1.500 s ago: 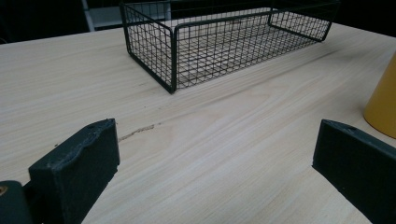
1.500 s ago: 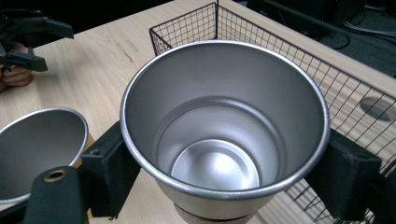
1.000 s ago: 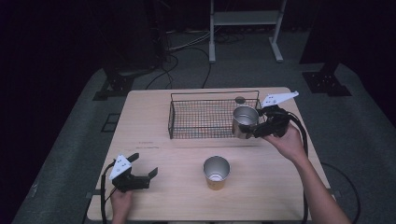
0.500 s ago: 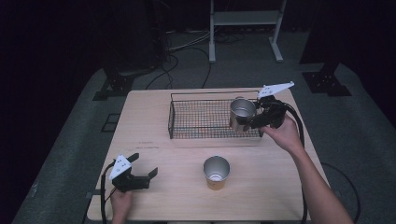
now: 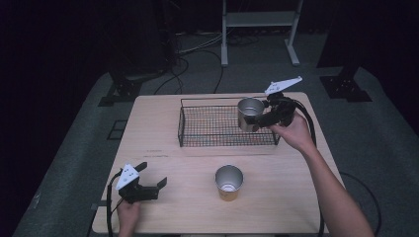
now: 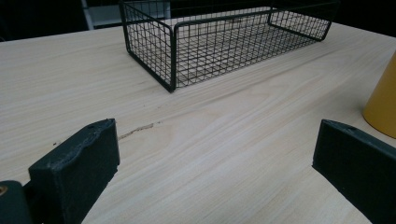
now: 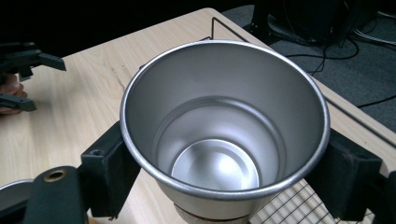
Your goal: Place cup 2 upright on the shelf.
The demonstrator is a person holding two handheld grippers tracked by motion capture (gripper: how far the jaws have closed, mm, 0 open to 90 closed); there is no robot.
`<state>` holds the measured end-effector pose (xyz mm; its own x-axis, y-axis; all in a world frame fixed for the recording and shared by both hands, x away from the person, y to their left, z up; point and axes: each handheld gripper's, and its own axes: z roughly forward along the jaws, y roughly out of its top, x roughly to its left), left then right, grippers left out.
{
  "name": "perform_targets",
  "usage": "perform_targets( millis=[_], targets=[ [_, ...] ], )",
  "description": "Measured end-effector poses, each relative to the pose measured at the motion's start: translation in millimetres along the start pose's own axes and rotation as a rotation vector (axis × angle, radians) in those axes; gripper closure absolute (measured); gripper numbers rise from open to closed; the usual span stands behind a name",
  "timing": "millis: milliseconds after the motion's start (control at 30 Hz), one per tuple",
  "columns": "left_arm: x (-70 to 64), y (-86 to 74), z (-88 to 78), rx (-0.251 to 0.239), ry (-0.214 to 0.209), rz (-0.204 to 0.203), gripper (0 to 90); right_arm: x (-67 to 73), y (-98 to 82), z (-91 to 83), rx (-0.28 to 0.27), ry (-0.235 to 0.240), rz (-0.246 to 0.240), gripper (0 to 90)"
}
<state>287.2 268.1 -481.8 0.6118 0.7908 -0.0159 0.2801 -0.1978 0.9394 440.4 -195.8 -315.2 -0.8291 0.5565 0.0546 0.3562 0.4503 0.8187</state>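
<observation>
My right gripper (image 5: 256, 120) is shut on a bare steel cup (image 5: 249, 112), held upright above the right end of the black wire basket (image 5: 197, 143). In the right gripper view the two black jaws press on either side of the cup (image 7: 224, 140), just under its rim, and the cup is empty. A second steel cup with a yellow outside (image 5: 229, 181) stands on the table in front of the basket. My left gripper (image 5: 154, 175) rests open at the near left of the table, its jaws wide apart with nothing between them (image 6: 215, 158).
The basket (image 6: 173, 56) is empty in the left gripper view, and the yellow cup (image 6: 385, 102) sits at that view's right edge. Bare wooden tabletop (image 5: 158, 128) lies left of the basket. Cables and stand legs (image 5: 227, 54) are on the floor beyond the table.
My right gripper has carried the steel cup a little left and upward, from beside the basket's right end to over it. The left gripper has stayed put.
</observation>
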Motion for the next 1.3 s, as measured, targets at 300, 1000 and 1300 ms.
perform_targets(
  millis=[300,1000,1300],
  targets=[
    [0.0,-0.1,-0.3,-0.003,-0.002,-0.004,0.0,-7.0,20.7,10.0,0.009,-0.007,-0.015,17.3],
    [0.0,0.1,-0.1,-0.005,-0.003,-0.003,0.0,-46.1,16.0,49.1,0.031,-0.067,0.094,17.3],
    [-0.2,0.2,0.1,-0.003,-0.004,0.000,0.0,-53.9,6.7,60.6,0.042,-0.088,0.124,17.3]
  ],
)
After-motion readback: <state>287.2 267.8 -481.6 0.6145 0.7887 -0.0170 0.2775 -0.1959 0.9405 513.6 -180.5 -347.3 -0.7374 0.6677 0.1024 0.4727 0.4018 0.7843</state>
